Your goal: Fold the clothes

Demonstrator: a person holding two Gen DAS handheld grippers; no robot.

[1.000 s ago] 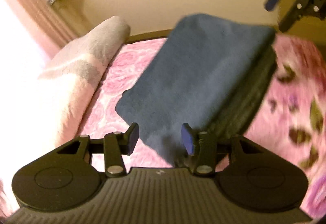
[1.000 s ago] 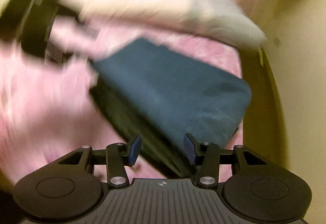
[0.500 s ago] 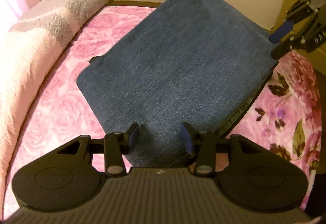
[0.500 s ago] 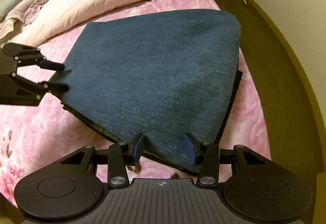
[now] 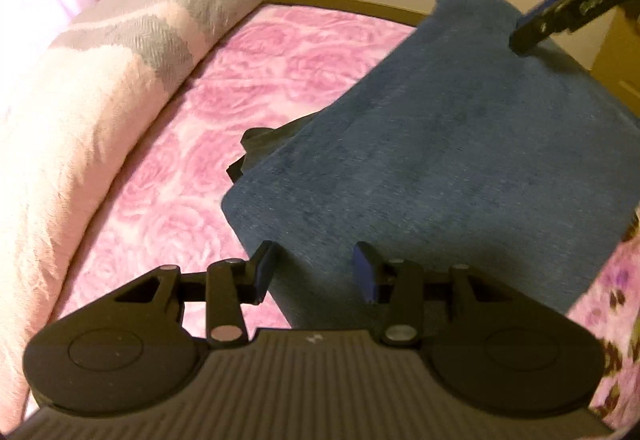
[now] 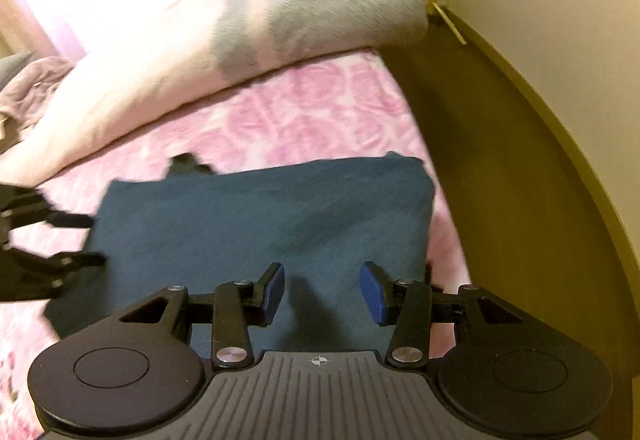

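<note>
Left hand-held gripper [image 5: 316, 272] tilted steeply down, jaws parted with a clear gap, blue pads [image 5: 366, 272] pressing on nothing. Right hand-held gripper [image 6: 322, 290] pitched down too, jaws likewise apart, nothing pinched. Each sees the other: right's fingers at left's upper right, left's fingers at right's left edge, also spread.

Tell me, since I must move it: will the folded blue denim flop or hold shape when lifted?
The denim likely sags at the free edges but resists crumpling: it lies in thick, flat layers. Probably heavy for its size, since several layers are stacked. Its coarse weave should grip well.
</note>
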